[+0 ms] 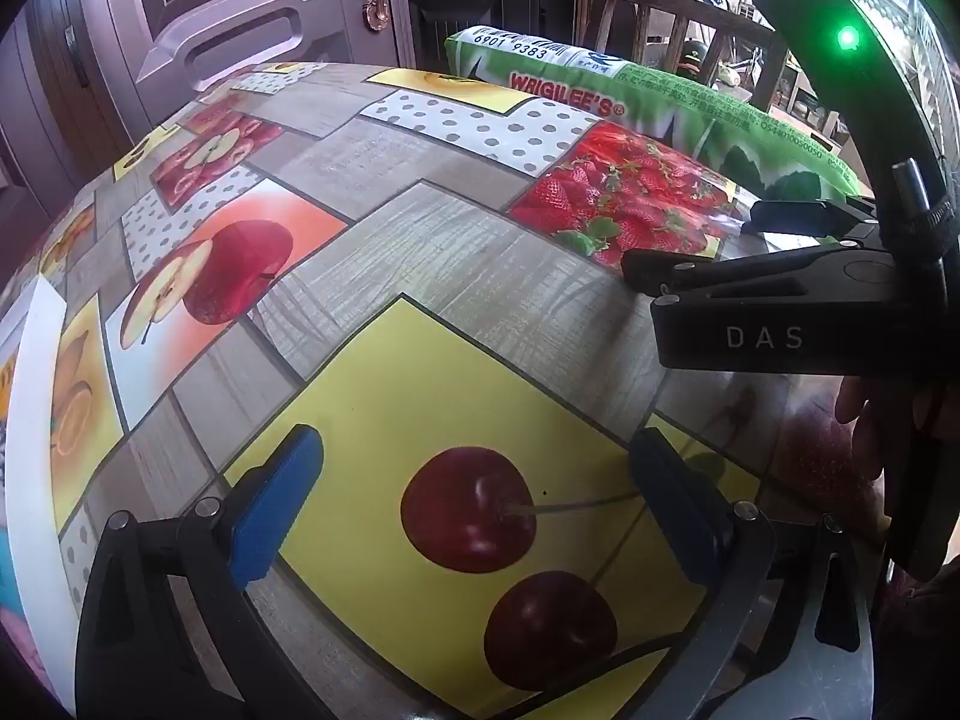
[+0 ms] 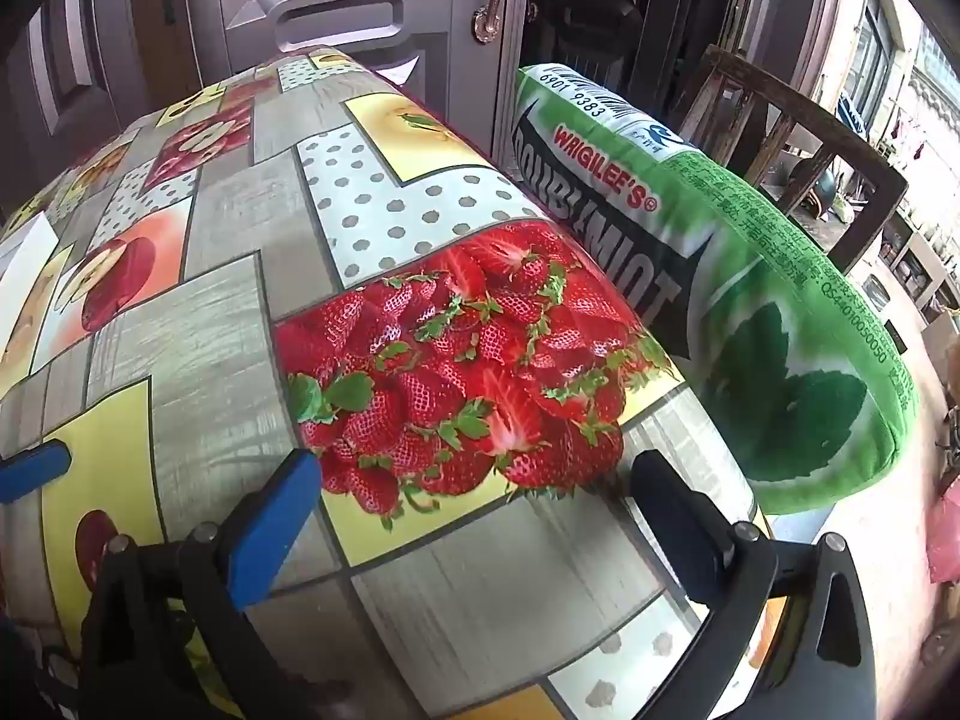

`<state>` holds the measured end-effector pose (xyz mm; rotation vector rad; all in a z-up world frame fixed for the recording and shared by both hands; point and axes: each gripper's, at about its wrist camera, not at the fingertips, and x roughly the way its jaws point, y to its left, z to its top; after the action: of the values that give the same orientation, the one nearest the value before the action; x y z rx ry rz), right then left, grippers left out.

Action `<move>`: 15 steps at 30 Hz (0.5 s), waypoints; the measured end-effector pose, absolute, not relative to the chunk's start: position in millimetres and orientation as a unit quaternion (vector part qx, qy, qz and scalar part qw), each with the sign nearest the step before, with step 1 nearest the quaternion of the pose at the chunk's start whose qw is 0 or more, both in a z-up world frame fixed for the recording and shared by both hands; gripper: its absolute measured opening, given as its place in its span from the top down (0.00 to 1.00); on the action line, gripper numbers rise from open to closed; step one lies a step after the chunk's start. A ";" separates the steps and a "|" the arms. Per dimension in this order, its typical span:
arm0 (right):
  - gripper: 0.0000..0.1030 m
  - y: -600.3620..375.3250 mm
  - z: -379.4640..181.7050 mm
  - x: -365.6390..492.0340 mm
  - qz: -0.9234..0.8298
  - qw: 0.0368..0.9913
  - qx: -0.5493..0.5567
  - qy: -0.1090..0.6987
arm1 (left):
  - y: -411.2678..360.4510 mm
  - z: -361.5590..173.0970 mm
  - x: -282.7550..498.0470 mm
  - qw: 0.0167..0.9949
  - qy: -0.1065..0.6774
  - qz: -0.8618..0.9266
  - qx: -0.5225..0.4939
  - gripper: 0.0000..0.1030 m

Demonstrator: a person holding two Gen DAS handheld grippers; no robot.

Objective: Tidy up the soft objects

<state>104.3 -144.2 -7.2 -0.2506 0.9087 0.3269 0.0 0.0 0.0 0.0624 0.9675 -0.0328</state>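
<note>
There is one table (image 2: 198, 324) with a bright fruit cloth: strawberries, apples, cherries and dotted squares. There is one big soft thing, a green pillow (image 2: 798, 324) made to look like a pack of gum, with a dark leaf on it. It leans at the far right edge of the table, in front of one wooden chair (image 2: 798, 138). There are two claws.

The right claw (image 2: 474, 510) has its two blue fingers spread wide apart with nothing between them. It hangs over the strawberry picture, and the pillow is near it, up and to the right, not touching. The left claw (image 1: 474, 510) is spread wide too and holds nothing. It hangs over the cherry picture, well apart from the pillow (image 1: 630, 102) at the far side.

Behind the table stands a purple door (image 2: 336, 12) with a curly handle.
</note>
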 end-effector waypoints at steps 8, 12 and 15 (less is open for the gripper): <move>0.00 -144.9 -7.2 104.1 0.160 0.881 -0.113 0.430 | 0.0 0.0 0.0 0.884 0.465 -0.015 0.031 0.01; 0.00 -145.3 -7.1 104.2 0.161 0.881 -0.112 0.430 | 0.1 0.1 0.0 0.884 0.465 -0.016 0.030 0.01; 0.00 -145.7 -7.0 104.4 0.161 0.881 -0.112 0.430 | 0.0 0.0 0.0 0.884 0.465 -0.015 0.031 0.01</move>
<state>104.4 -145.7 -7.0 -0.2335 0.8959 0.3346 0.0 0.0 0.0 0.0636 0.9682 -0.0321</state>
